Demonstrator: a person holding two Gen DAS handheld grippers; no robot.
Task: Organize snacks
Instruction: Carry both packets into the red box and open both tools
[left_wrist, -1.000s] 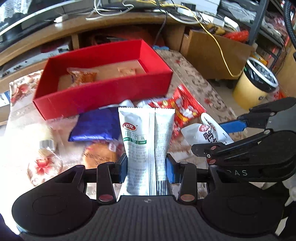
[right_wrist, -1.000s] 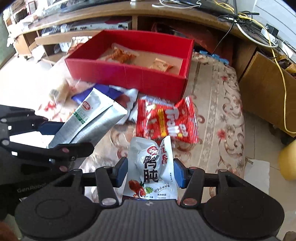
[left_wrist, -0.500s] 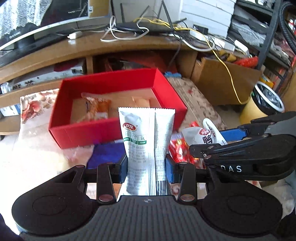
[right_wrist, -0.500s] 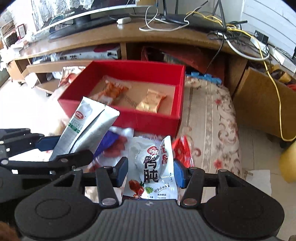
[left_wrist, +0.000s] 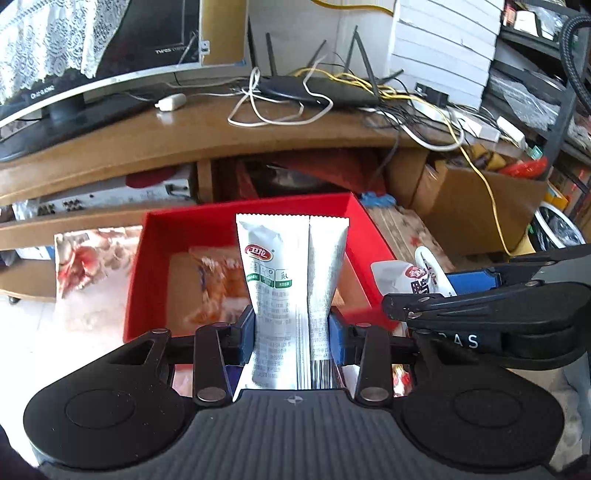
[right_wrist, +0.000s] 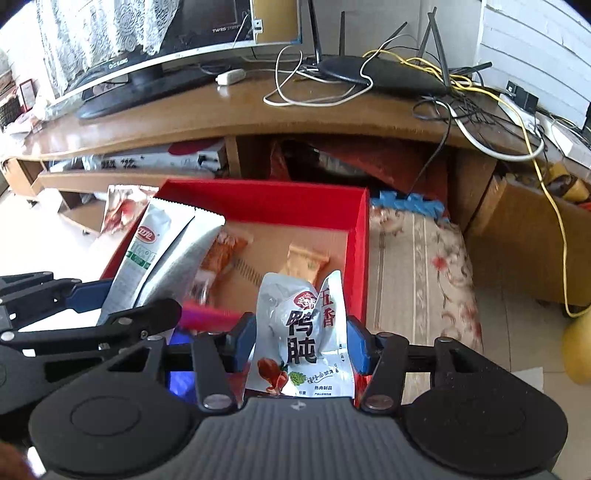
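The tall white and silver foil snack sachet with a red logo and green label (left_wrist: 291, 280) is standing upright between the blue pads of the left claw (left_wrist: 291, 332), which is pinching it tightly near its lower end. The crinkled white pouch printed with large black characters (right_wrist: 303, 332) is sitting in the right claw (right_wrist: 301, 345), whose pads are pressing its two sides. Both packets are hanging in the air over the near wall of the open red cardboard box (right_wrist: 360, 236), the sachet toward its left side and the pouch toward its right. Inside, an orange-printed clear wrapper (right_wrist: 221, 254) and a small tan packet (right_wrist: 308, 260) are lying on the brown floor.

The carrying step appears to be nearing its end. Next, each claw likely needs to reach a little further past the near wall, lower over bare floor, and let go. The box is resting on a floral patterned cloth (right_wrist: 421, 266) in front of the cluttered wooden television stand (right_wrist: 221, 118).
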